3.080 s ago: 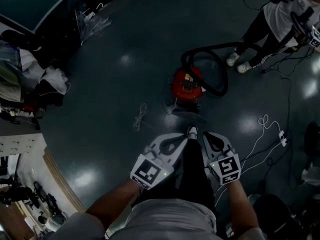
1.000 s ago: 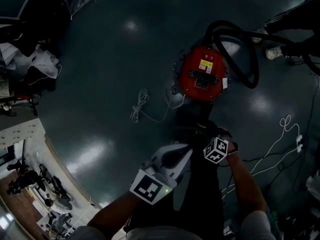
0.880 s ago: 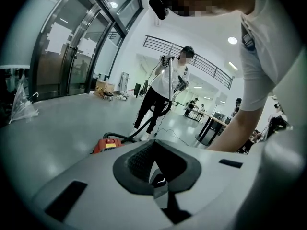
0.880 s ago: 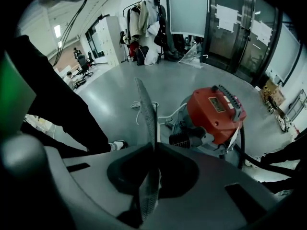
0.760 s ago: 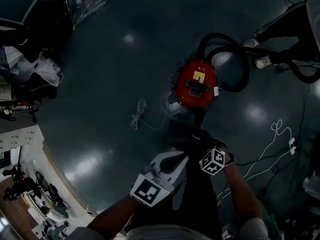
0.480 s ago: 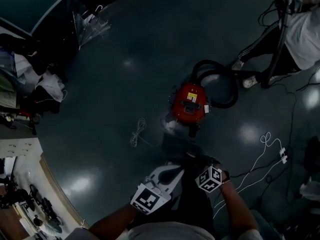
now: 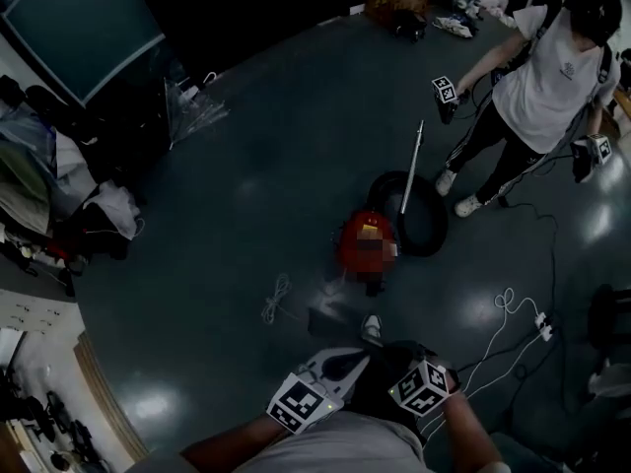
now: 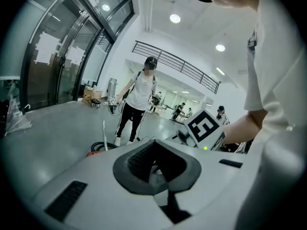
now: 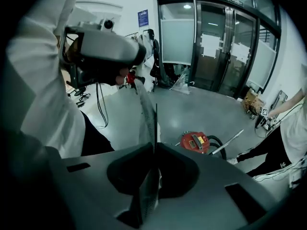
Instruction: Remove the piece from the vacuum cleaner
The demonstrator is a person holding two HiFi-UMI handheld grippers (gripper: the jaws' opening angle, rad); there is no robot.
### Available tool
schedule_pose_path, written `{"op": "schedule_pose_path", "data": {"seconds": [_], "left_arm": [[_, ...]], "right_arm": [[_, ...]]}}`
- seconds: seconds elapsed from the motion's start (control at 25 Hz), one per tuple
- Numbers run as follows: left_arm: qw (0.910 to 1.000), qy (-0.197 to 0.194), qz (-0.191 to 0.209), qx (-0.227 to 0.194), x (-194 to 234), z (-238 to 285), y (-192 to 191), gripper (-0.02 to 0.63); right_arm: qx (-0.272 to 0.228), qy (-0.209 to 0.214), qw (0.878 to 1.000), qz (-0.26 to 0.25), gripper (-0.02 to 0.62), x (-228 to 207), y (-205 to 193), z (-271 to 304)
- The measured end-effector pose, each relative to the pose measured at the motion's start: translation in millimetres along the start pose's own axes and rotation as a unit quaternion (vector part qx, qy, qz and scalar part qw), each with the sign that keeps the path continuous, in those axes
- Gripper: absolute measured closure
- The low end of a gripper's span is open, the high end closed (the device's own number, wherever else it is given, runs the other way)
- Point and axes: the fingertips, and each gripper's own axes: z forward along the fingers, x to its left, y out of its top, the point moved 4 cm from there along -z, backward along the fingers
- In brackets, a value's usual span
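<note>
The red vacuum cleaner (image 7: 367, 242) stands on the dark floor, with its black hose (image 7: 414, 227) coiled behind it and a metal wand (image 7: 412, 166) leaning over the coil. It also shows in the right gripper view (image 9: 195, 141), well beyond the jaws. My right gripper (image 9: 154, 146) is shut on a thin flat grey piece (image 9: 145, 113), seen edge on and rising from between the jaws. In the head view my right gripper (image 7: 392, 361) is low, close to my body. My left gripper (image 7: 360, 360) (image 8: 153, 142) hangs beside it, shut with nothing in it.
Another person in a white shirt (image 7: 552, 77) stands behind the vacuum holding grippers. A white cable (image 7: 276, 299) lies left of the vacuum. A white cord with a power strip (image 7: 537, 318) lies to the right. Clutter (image 7: 69, 195) lines the left wall.
The head view has pulled up and back, so the vacuum now looks smaller and farther. My right gripper has come away from the vacuum towards my body. The other person and the wand have come into view.
</note>
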Motion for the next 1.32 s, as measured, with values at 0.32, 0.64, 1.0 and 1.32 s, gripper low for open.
{"op": "schedule_pose_path", "data": {"seconds": [0.32,0.64,1.0,1.32], "left_arm": [[0.9992,-0.006,0.034,-0.019,-23,-32,46,0.600],[0.9981,0.006,0.053,-0.031,-36,-34,66,0.600],[0.9973,0.017,0.063,-0.034,-38,-33,67,0.600],[0.9974,0.017,0.062,-0.033,-41,-35,66,0.600]], "right_arm": [[-0.034,-0.024,0.999,-0.006,0.554,25,49,-63],[-0.053,-0.040,0.998,-0.013,0.554,20,57,-80],[-0.039,-0.037,0.998,-0.024,0.554,20,48,-82],[-0.032,-0.031,0.999,-0.028,0.554,25,47,-83]]}}
